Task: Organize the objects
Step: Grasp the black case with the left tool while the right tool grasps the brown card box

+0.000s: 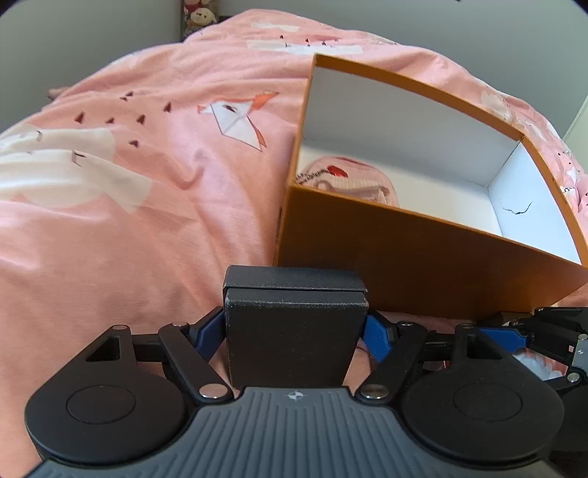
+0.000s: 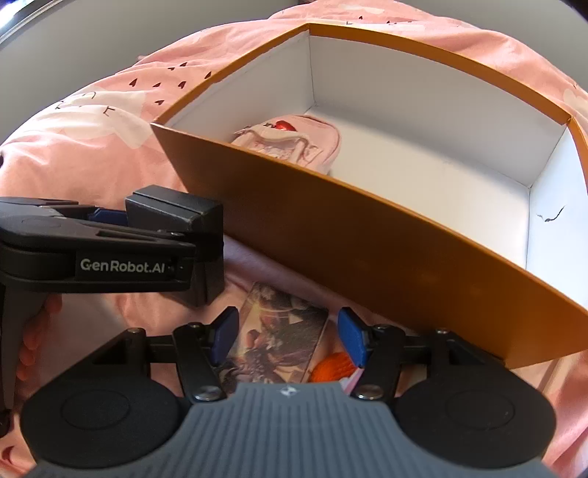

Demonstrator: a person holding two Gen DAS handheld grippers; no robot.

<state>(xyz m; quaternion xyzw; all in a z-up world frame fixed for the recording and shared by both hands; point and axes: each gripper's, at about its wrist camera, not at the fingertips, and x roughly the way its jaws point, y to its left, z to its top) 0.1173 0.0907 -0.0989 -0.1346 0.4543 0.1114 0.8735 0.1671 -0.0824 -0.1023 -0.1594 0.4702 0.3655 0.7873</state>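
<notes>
An orange box [image 1: 422, 264] with a white inside lies on a pink bedspread; it also shows in the right wrist view [image 2: 367, 235]. A pink pouch [image 1: 349, 180] lies inside it, seen too from the right [image 2: 290, 143]. My left gripper [image 1: 296, 331] is shut on a black box [image 1: 294, 323], held just in front of the orange box's near wall; the right wrist view shows it at left [image 2: 176, 217]. My right gripper [image 2: 286, 334] is open over a picture card [image 2: 279, 331] on the bed. An orange object [image 2: 332, 366] lies beside the card.
The pink bedspread [image 1: 128, 220] with origami prints covers the bed. A plush toy [image 1: 200, 16] stands at the far edge by a grey wall. A hand [image 2: 33, 342] holds the left gripper at lower left.
</notes>
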